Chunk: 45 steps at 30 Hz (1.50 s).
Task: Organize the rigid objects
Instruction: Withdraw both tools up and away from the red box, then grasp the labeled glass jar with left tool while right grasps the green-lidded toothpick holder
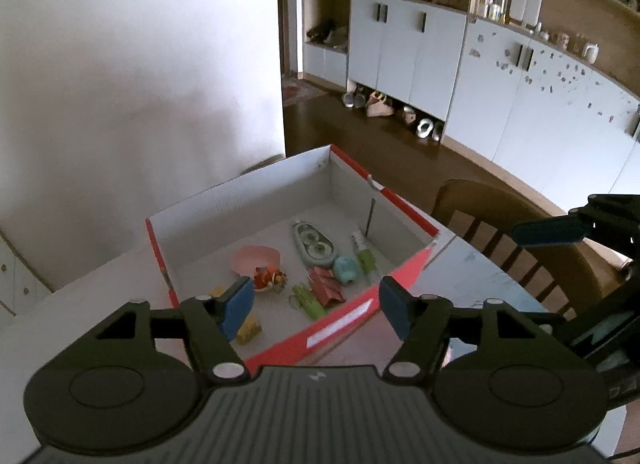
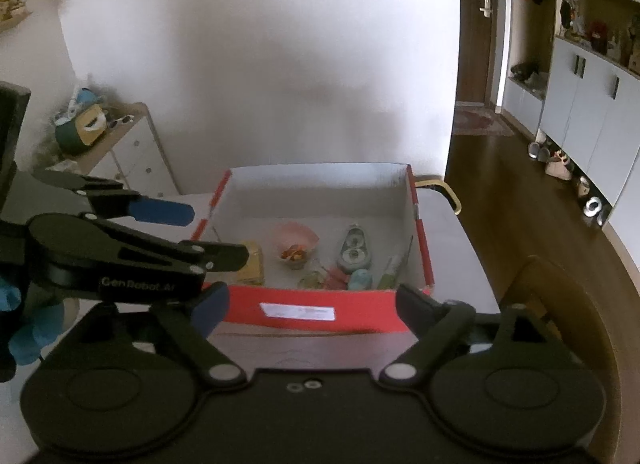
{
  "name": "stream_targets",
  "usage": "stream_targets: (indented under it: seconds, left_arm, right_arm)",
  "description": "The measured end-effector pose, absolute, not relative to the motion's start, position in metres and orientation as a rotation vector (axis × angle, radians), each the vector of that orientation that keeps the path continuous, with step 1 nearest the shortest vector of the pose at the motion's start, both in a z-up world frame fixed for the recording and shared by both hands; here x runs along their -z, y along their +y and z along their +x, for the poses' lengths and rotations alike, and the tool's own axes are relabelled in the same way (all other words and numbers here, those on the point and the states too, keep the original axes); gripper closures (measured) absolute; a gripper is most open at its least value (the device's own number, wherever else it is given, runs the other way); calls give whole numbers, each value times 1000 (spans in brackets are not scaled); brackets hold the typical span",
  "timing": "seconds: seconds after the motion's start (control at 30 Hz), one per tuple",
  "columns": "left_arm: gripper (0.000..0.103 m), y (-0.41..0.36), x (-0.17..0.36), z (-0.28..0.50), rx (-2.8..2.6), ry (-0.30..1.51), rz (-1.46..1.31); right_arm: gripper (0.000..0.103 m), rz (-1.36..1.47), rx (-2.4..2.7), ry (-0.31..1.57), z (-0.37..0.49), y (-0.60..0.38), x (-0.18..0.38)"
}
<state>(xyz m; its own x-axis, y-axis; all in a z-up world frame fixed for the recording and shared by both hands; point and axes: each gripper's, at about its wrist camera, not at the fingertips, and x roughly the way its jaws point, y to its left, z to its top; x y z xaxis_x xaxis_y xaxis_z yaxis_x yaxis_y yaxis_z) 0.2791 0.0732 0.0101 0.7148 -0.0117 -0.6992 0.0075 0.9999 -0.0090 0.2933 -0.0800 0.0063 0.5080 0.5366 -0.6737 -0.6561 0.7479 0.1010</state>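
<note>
Your left gripper (image 1: 316,306) and right gripper (image 2: 312,308) both hang with jaws apart and empty above the red-and-white cardboard box (image 1: 344,316) on the worktop (image 1: 472,276), small toys inside. The depositing step looks done; next, seek leftovers.

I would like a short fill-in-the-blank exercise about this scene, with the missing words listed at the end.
1. The small objects lie inside a white box whose outside is ____.
2. Between the fingers of the left gripper there is ____.
3. The pink shell-shaped dish lies ____ the box.
4. The jaws of the right gripper stand ____.

Missing words: red; nothing; inside; open
</note>
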Motion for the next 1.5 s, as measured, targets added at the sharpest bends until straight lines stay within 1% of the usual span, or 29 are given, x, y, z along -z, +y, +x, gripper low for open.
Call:
stream_targets:
  seconds: [0.1,0.17,0.27,0.4,0.7,1.0,1.3,1.5]
  left_arm:
    - [30,71,-16,261,23,748,-22]
    - [25,69,-18,250,20,730,-24]
    - [24,67,-22,233,26,699,-33]
    - [21,61,-21,210,24,667,-29]
    - [21,50,-7,169,54,615,-62]
    - [21,36,35,137,99,602,-53]
    - [21,-1,92,112,191,663,53]
    - [21,-10,122,108,230,687,78]
  right_arm:
    - [4,-165,-727,733,280,-87,-13]
    - [3,-160,-729,724,270,-92,-16]
    - [1,-147,-730,714,257,-98,-20]
    - [0,-133,-725,695,239,-106,-25]
    - [0,-76,-709,675,207,-135,-14]
    - [0,-55,-662,745,188,-155,29]
    - [0,-55,-621,830,178,-160,70]
    - [1,-79,-590,870,177,-156,90]
